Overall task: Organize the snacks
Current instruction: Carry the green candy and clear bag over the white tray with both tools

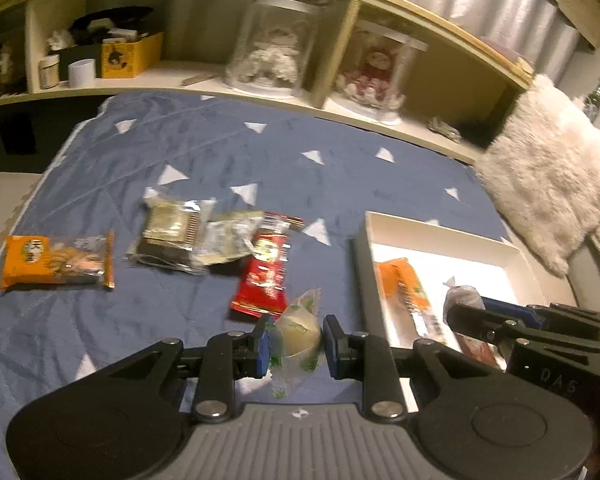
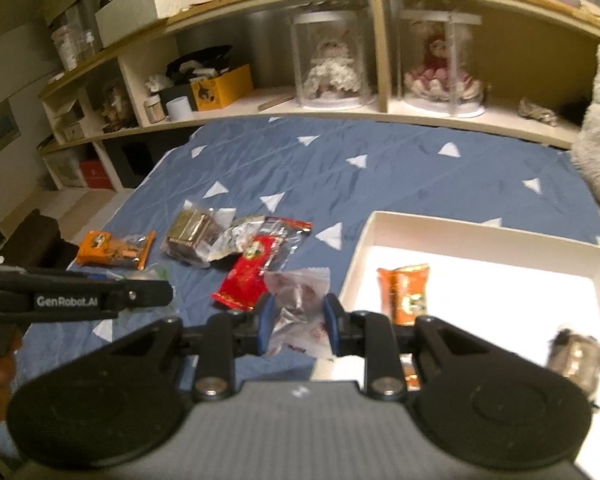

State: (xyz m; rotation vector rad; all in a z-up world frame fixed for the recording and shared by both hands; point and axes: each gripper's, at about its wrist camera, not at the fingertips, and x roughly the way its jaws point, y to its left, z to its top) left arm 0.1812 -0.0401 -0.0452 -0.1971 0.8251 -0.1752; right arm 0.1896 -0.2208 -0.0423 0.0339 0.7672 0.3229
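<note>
A small pale cake (image 1: pixel 298 330) is gripped in the left tool (image 1: pixel 296 344) and a clear snack bag (image 2: pixel 298 312) in the right tool (image 2: pixel 298 322), while two snacks are seen in the white box (image 2: pixel 480 236) and four are left on the bed (image 1: pixel 180 152).

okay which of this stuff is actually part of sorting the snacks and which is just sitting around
Part of the job:
- left tongs gripping a pale round snack
- right tongs gripping a clear-wrapped snack
- white tray
- orange packet, red packet, brown packet on the bedspread

Just lying about:
- doll cases
- yellow box
- fluffy cushion
</note>
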